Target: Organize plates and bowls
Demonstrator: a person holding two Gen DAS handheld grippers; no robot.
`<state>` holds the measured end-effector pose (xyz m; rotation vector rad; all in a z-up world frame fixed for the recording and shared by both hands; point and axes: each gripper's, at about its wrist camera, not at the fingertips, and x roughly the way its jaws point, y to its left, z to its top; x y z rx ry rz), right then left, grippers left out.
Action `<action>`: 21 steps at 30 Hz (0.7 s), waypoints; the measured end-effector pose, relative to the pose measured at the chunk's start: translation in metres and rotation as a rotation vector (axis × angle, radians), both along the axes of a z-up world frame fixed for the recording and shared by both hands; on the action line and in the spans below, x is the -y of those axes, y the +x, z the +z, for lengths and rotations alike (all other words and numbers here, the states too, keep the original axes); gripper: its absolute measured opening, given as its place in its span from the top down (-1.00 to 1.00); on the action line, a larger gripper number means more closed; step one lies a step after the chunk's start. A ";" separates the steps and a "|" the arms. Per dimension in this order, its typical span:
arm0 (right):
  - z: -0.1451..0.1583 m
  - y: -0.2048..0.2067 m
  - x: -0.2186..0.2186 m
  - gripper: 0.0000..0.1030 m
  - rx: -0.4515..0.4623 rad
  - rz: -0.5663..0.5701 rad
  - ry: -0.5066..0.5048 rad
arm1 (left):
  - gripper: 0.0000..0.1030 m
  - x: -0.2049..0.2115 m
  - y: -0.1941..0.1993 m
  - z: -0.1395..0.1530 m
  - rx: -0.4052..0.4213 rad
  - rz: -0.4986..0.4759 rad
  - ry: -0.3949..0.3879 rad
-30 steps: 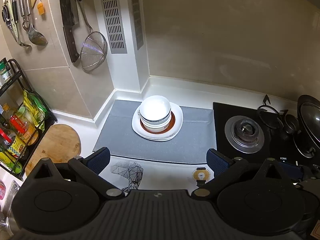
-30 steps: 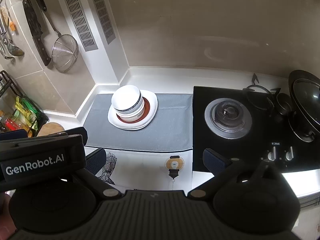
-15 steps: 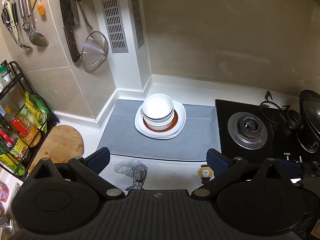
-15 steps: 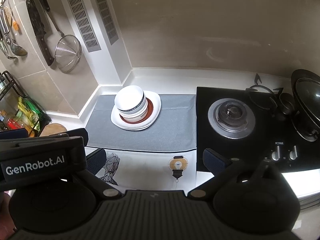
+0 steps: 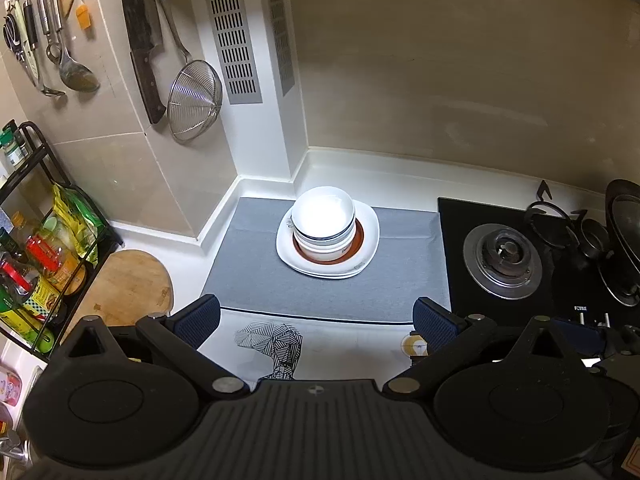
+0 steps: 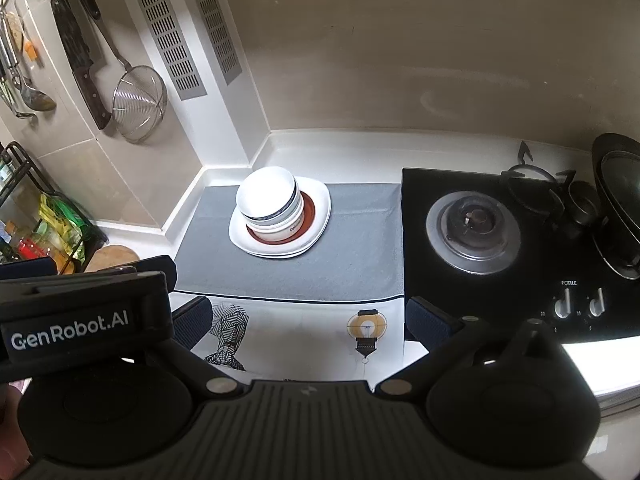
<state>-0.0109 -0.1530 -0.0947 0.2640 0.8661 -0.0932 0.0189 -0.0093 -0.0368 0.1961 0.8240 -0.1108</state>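
A stack of white bowls (image 5: pixel 323 220) (image 6: pixel 267 200) sits on a brown-rimmed plate, itself on white square plates (image 5: pixel 366 240) (image 6: pixel 318 216), all on a grey mat (image 5: pixel 248 280) (image 6: pixel 360 260). My left gripper (image 5: pixel 316 318) hovers open well in front of the stack, above the counter's front, with nothing between its fingers. The right gripper (image 6: pixel 308 318) is open too and just as far back, holding nothing. The left gripper's body (image 6: pixel 80 320) shows at the lower left of the right wrist view.
A black gas hob (image 5: pixel 504 256) (image 6: pixel 476 232) with a wok (image 5: pixel 624 240) lies right of the mat. A wooden board (image 5: pixel 124 284) and a condiment rack (image 5: pixel 36 248) stand at the left. Knife, strainer (image 5: pixel 194 100) and ladles hang on the wall.
Both grippers have drawn back and shifted slightly left, so the stack sits a little further right in view. Both stay open; the dishes have not moved.
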 end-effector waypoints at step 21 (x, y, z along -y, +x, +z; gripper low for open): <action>-0.004 0.003 -0.006 -0.99 -0.026 -0.008 -0.040 | -0.98 -0.006 0.009 -0.008 -0.030 -0.007 -0.007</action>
